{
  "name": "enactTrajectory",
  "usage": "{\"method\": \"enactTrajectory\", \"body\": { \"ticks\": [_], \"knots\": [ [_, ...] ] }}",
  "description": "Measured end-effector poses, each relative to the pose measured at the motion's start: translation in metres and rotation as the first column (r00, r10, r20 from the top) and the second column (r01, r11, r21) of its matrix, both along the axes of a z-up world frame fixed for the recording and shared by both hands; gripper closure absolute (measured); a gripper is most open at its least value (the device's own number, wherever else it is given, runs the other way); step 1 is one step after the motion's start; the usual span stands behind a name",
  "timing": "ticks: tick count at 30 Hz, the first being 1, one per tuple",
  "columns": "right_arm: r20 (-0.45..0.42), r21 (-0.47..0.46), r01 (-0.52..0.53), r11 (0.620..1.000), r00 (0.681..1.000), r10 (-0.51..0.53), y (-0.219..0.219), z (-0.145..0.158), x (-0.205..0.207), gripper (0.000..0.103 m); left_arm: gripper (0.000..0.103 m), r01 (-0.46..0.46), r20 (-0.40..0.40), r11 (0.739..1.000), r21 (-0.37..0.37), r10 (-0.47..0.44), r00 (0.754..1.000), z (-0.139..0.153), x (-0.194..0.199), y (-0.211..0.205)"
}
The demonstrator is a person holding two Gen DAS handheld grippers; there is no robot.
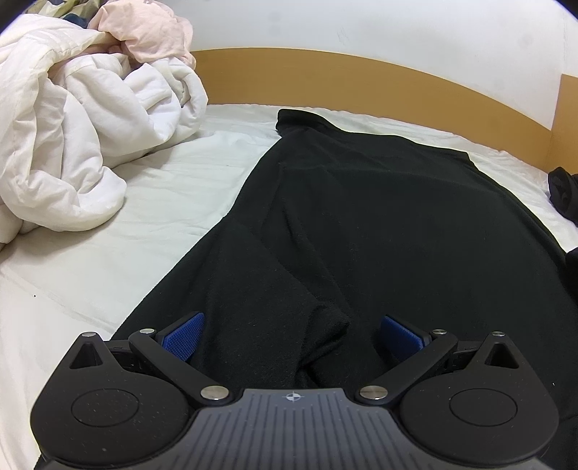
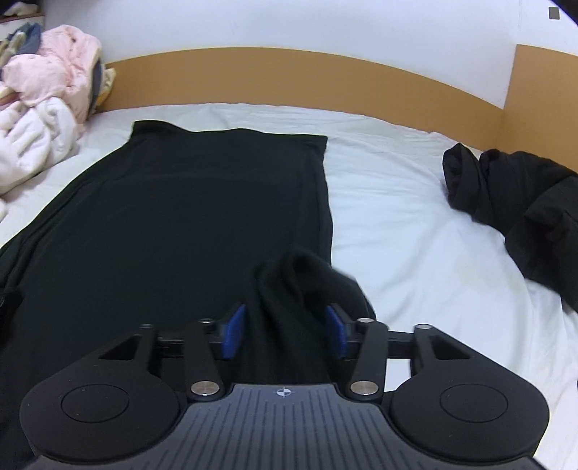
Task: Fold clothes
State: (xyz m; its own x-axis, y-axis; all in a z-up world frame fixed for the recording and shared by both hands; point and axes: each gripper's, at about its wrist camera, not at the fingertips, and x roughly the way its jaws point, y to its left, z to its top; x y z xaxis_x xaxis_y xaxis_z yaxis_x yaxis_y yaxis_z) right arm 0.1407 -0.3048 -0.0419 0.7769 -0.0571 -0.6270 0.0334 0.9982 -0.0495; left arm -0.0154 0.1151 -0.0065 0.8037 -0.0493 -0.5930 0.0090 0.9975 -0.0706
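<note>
A long black garment [image 1: 361,217] lies spread flat along the white bed sheet [image 1: 108,253], its far end near the wooden board. My left gripper [image 1: 292,325] stands wide open over the near end, with a raised fold of the cloth between its blue pads [image 1: 184,336], which do not press on it. In the right wrist view the same garment [image 2: 180,217] stretches ahead. My right gripper [image 2: 285,318] is open at the near right edge, where a bunched ridge of black cloth rises between its blue pads [image 2: 233,332].
A crumpled white duvet [image 1: 72,126] with pink cloth [image 1: 151,32] on top fills the left. A heap of other black clothes [image 2: 523,209] lies on the sheet to the right. A wooden bed surround [image 2: 289,79] and a white wall close off the far side.
</note>
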Motion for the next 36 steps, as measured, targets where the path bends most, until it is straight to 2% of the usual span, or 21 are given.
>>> {"method": "enactTrajectory", "body": {
  "ticks": [4,6,7,11,14,17,21,23,24,25,26,30,36],
  "knots": [
    [0.004,-0.002,0.011,1.0,1.0,-0.011,-0.014,-0.005,-0.041,0.037,0.001,-0.001,0.004,1.0,-0.011,0.001,1.0,0.0,0.0,0.001],
    [-0.022,-0.001,0.008,1.0,1.0,-0.008,-0.029,-0.016,-0.032,0.037,0.001,-0.002,0.004,1.0,-0.011,0.002,1.0,0.0,-0.001,0.001],
    [-0.032,-0.003,0.008,1.0,0.999,-0.008,-0.03,-0.02,-0.041,0.037,0.001,-0.002,0.004,1.0,-0.01,0.002,1.0,0.0,-0.001,0.001],
    [-0.063,-0.055,0.02,0.998,0.998,-0.023,-0.017,-0.036,-0.054,0.037,0.001,-0.002,0.006,1.0,-0.009,0.002,1.0,0.0,-0.001,0.001],
    [-0.068,-0.047,0.065,0.997,0.995,-0.068,-0.019,-0.036,-0.051,0.036,0.001,-0.005,0.018,0.999,-0.051,0.006,1.0,0.001,-0.006,0.007],
    [-0.108,-0.007,0.057,0.998,0.992,-0.058,-0.029,-0.032,-0.055,0.034,0.001,-0.005,0.025,0.996,-0.087,0.008,1.0,0.001,-0.01,0.012],
    [-0.162,-0.049,0.012,0.999,0.987,-0.019,-0.028,-0.033,-0.069,0.035,0.001,-0.001,0.023,0.998,-0.07,0.003,1.0,0.002,-0.011,0.009],
    [-0.182,-0.023,0.009,1.0,0.983,-0.013,-0.03,-0.037,-0.073,0.044,0.001,-0.002,0.023,0.997,-0.077,0.004,1.0,0.002,-0.011,0.01],
    [-0.18,-0.001,0.006,1.0,0.984,-0.006,-0.03,-0.038,-0.073,0.063,0.001,-0.002,0.024,0.997,-0.08,0.004,1.0,0.002,-0.011,0.011],
    [-0.17,0.024,0.001,1.0,0.985,0.003,-0.03,-0.038,-0.072,0.088,0.001,-0.002,0.025,0.997,-0.083,0.004,1.0,0.002,-0.011,0.011],
    [-0.159,0.049,-0.004,0.999,0.987,0.011,-0.029,-0.038,-0.072,0.098,0.001,-0.002,0.026,0.996,-0.087,0.004,1.0,0.002,-0.012,0.011],
    [-0.086,0.131,-0.026,0.991,0.996,0.038,-0.022,-0.026,-0.065,0.099,0.001,0.0,0.031,0.993,-0.115,0.003,1.0,0.003,-0.016,0.017],
    [0.035,0.205,-0.15,0.967,0.989,0.146,-0.008,0.026,-0.033,0.098,0.001,-0.004,0.027,0.995,-0.103,0.007,1.0,0.003,-0.019,0.015]
  ]
}}
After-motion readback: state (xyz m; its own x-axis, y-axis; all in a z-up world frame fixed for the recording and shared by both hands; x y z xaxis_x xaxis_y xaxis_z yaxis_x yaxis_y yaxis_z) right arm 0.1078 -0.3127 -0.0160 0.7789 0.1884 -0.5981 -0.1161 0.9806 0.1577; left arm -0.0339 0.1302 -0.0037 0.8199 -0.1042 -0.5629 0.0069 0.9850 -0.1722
